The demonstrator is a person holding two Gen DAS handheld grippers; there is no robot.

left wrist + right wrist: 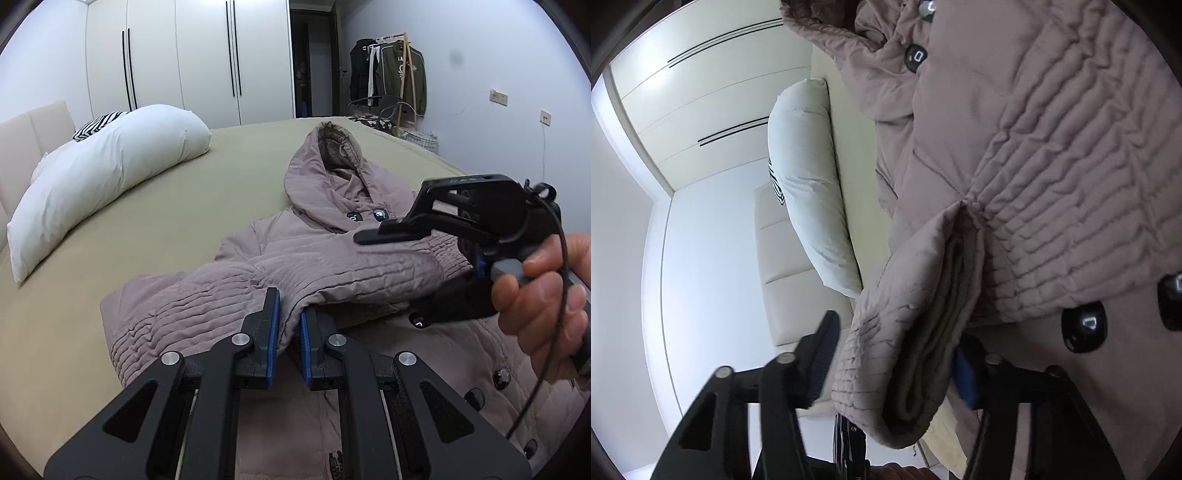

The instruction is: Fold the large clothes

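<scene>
A mauve quilted hooded coat point(314, 251) with dark buttons lies on the olive bed point(236, 173), hood away from me. One sleeve point(229, 295) is folded across its front. My left gripper point(290, 334) is shut on that sleeve's edge near the cuff. My right gripper point(399, 273), held in a hand at the right, stands wide open around the same sleeve, one finger point(384, 232) above it and one below. In the right wrist view the sleeve cuff point(908, 354) sits between the open fingers of the right gripper point(897, 362), the coat body point(1052, 166) beyond.
A long white pillow point(99, 173) and a striped cushion point(98, 125) lie at the left by the beige headboard point(33, 129). White wardrobes point(192, 59) stand behind the bed. A clothes rack point(391, 74) with dark garments stands at the far right.
</scene>
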